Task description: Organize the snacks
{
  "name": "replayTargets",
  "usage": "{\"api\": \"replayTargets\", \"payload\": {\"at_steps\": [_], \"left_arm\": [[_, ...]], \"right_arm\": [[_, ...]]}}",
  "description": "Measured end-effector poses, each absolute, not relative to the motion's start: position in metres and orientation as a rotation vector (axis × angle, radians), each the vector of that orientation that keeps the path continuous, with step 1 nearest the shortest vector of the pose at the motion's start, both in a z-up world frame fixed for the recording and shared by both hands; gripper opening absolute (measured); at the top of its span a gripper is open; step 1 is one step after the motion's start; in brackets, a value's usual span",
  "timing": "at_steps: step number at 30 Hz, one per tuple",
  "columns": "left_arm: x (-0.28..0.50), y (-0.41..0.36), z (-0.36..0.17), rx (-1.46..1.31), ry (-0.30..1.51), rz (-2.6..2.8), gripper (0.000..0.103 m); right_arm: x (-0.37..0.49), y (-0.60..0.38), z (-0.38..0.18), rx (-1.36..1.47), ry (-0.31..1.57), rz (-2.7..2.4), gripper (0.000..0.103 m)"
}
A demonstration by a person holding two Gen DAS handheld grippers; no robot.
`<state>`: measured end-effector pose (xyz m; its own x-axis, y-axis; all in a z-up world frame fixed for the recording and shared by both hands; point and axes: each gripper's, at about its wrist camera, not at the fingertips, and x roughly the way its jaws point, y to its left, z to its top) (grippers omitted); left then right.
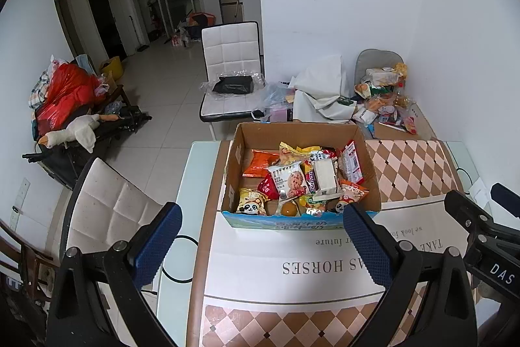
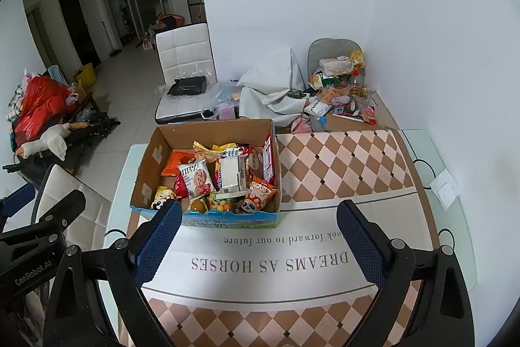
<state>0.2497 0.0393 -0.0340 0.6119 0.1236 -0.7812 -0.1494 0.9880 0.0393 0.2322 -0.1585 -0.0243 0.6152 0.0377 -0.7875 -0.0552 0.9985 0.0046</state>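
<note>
Both the left gripper (image 1: 261,226) and the right gripper (image 2: 260,225) are held wide apart and empty — poised near the snack-filled cardboard box (image 2: 208,220) on the table (image 2: 341,158).

**Counts on and around the bench**

One cardboard box (image 2: 208,132) is seen on the bench (image 2: 341,158); two panda-printed packets (image 2: 250,205) are counted inside it; one cookie packet (image 2: 196,178) is seen; two white chairs (image 2: 183,51) are seen; one folded paper (image 2: 445,187) is counted.

Snack box (image 1: 302,181) full; hand-held gripper (image 1: 260,236) empty, spread
</note>
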Motion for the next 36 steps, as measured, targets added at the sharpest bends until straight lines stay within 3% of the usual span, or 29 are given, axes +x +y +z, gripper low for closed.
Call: {"api": "replayTargets", "payload": {"at_steps": [36], "left_arm": [[0.2464, 0.0381, -0.0329, -0.037, 0.904, 0.158, 0.102]], "right_arm": [[0.2315, -0.1583, -0.0226, -0.018, 0.914, 0.046, 0.098]]}}
